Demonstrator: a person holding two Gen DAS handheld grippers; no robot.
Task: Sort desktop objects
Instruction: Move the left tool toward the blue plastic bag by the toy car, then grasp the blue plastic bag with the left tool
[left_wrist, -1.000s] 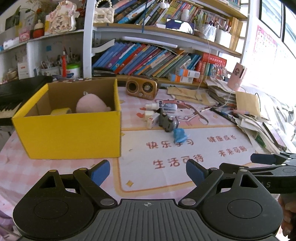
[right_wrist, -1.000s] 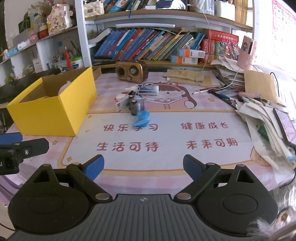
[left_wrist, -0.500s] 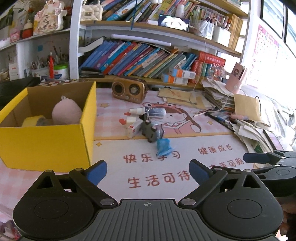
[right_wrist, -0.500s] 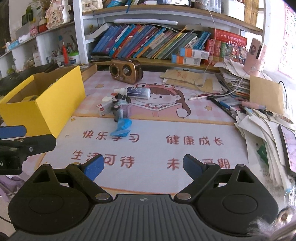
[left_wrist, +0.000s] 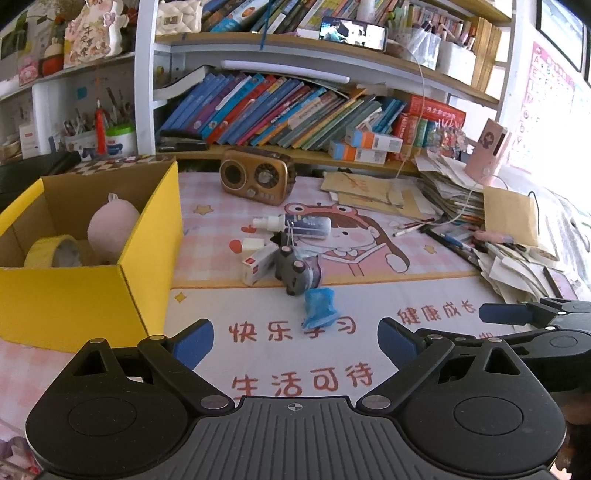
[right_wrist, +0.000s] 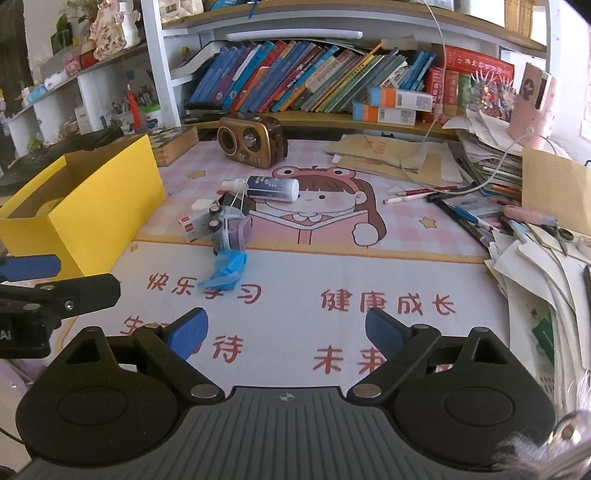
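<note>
Each black claw (left_wrist: 295, 341) has blue fingertip pads (left_wrist: 194, 341), silver screws, ribbed base.

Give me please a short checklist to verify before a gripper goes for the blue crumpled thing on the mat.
1. Left gripper open, nothing between the fingers: ok.
2. Right gripper open, nothing held: ok.
3. Blue crumpled piece in view, nothing on top: ok.
4. Grey toy well apart from it: not ok, right beside it.
5. Yellow box has free space inside: ok.
6. What the piece is made of: cannot tell.
</note>
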